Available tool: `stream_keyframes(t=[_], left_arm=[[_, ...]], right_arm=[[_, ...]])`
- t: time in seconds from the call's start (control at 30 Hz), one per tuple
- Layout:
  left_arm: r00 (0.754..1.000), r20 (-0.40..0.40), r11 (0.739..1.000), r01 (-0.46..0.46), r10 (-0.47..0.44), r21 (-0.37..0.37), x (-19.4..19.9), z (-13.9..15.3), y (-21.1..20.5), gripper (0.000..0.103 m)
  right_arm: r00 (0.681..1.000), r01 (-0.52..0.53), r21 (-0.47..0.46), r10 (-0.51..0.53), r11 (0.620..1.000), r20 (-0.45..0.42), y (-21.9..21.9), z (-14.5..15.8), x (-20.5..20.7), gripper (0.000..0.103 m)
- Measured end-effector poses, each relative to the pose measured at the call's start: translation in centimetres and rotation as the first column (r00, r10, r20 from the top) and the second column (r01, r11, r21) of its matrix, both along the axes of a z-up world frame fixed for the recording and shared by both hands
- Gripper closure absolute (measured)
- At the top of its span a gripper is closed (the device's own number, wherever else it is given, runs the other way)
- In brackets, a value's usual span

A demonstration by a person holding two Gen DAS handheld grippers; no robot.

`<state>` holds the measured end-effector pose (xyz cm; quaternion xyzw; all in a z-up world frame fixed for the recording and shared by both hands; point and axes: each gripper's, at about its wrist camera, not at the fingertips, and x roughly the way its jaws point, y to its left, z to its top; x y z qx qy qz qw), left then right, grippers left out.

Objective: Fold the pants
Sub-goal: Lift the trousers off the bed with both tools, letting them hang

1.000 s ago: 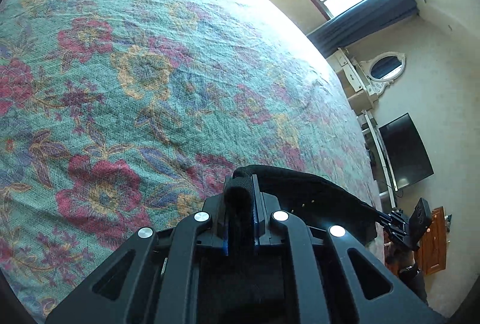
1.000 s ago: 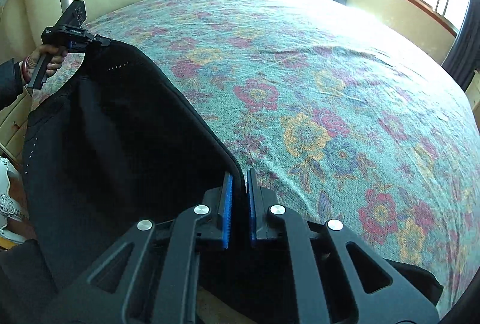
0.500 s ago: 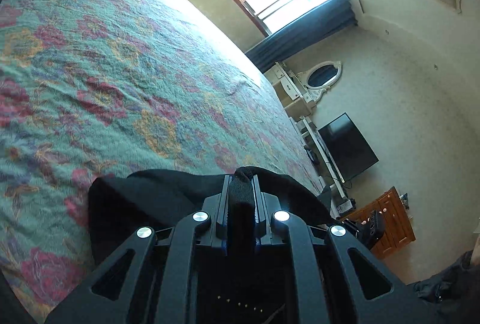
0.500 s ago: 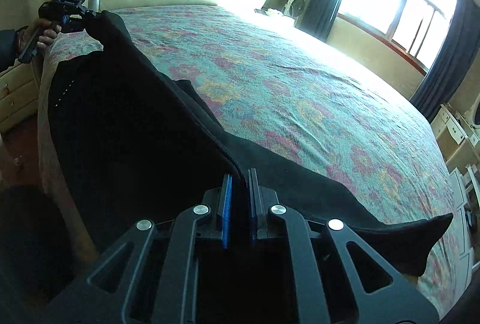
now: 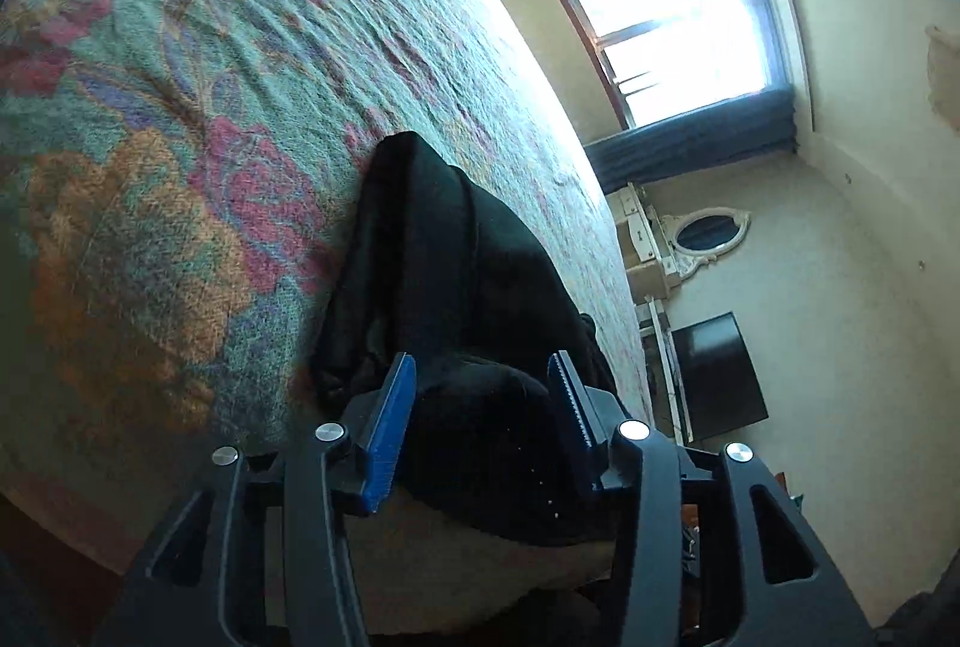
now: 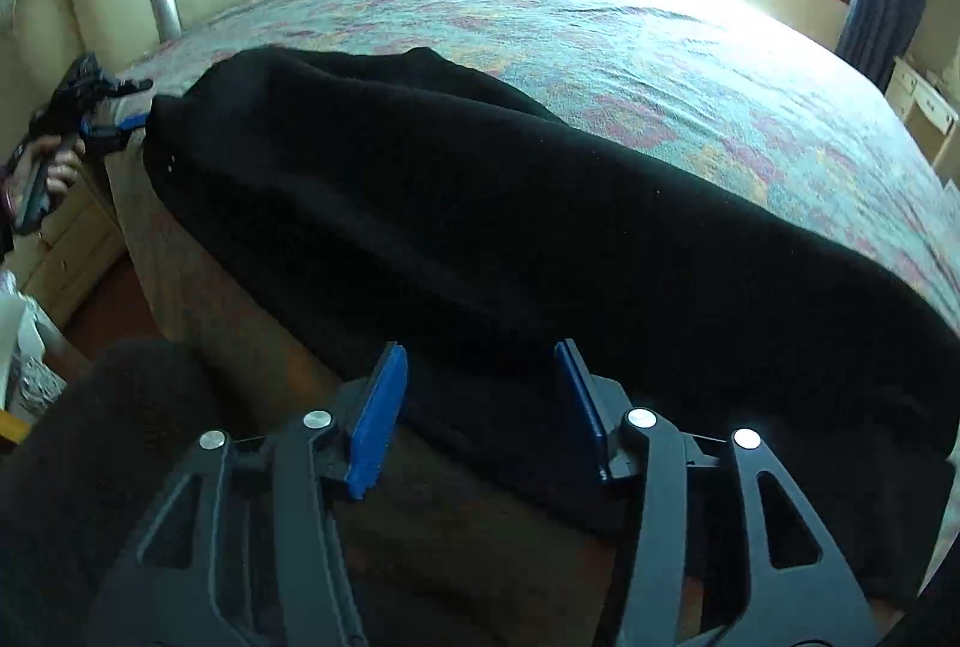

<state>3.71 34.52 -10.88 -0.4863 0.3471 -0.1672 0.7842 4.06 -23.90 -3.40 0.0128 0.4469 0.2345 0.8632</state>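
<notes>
Black pants [image 6: 480, 203] lie along the bed [image 6: 690, 47] edge. Left gripper [image 5: 483, 407] and right gripper [image 6: 483, 395] both gape apart, holding nothing.

black hand-held gripper [image 6: 480, 407]; blue ridged pads [image 6: 375, 422]; silver screws

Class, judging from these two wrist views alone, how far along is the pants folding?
Done: the black pants lie along the edge of the floral bedspread. In hand: nothing; the left gripper and right gripper are both open beside the cloth. Left: the folds, since the pants lie bunched.
</notes>
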Motion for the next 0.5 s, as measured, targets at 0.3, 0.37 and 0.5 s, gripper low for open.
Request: stream_keyframes(t=[0.3,0.37,0.5], left_arm=[[0.985,-0.056,0.970,-0.168,0.161,-0.173,-2.0,-0.5,-2.6,0.045],[0.982,-0.074,0.964,-0.185,0.174,-0.189,-1.7,-0.5,-3.5,0.044],[0.976,-0.112,0.974,-0.201,0.189,-0.107,-0.3,-0.7,-4.4,0.038]], right_arm=[[0.925,0.328,0.513,-0.157,0.793,-0.347,-2.2,-3.2,0.3,0.041],[0.920,0.334,0.526,-0.149,0.782,-0.363,-1.6,-3.7,0.1,0.041],[0.901,0.376,0.556,-0.153,0.741,-0.405,-1.5,-5.0,-0.1,0.041]])
